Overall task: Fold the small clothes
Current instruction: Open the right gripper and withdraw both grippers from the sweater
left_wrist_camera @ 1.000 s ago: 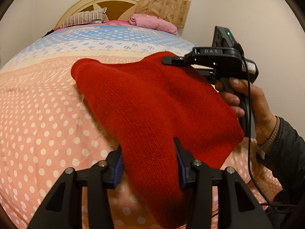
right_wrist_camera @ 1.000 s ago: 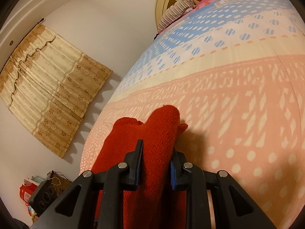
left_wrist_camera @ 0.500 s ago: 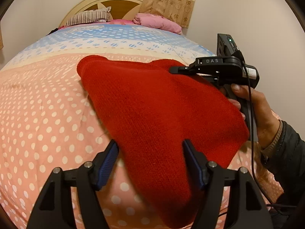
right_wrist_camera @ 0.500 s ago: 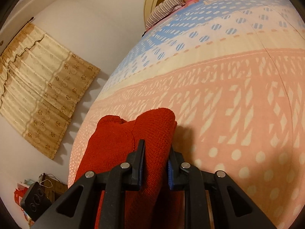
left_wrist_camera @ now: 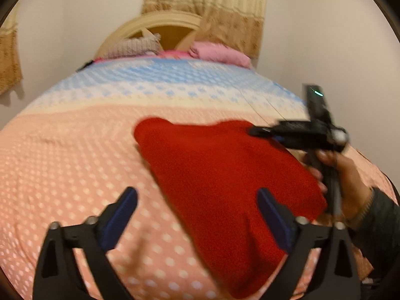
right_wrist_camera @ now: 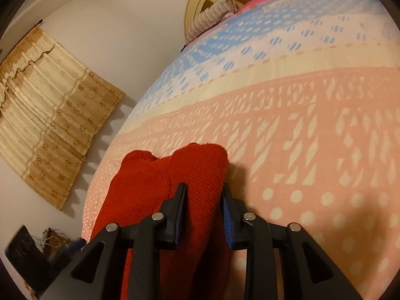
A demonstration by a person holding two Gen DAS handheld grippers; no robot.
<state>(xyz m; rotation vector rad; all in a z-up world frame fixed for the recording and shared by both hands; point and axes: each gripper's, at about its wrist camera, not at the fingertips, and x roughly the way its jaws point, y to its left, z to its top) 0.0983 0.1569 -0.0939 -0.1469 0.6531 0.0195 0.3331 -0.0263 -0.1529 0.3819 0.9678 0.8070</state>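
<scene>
Red knit garment (left_wrist_camera: 225,175) now lies released on the dotted bedspread (left_wrist_camera: 62,162), the left gripper (left_wrist_camera: 197,215) spreading wide off its near edge while the right gripper (right_wrist_camera: 203,212) starts loosening around the far-right fold, suggesting this fold is finished.

Left tool (left_wrist_camera: 197,215) jaws opening wide, nothing pinched. Bare bed (left_wrist_camera: 75,165) left of it: free passage. Red knit (left_wrist_camera: 220,175) ahead-right; beyond, right tool (left_wrist_camera: 252,131) and hand (left_wrist_camera: 345,172) block that side. Pillows (left_wrist_camera: 220,55) far ahead.
</scene>
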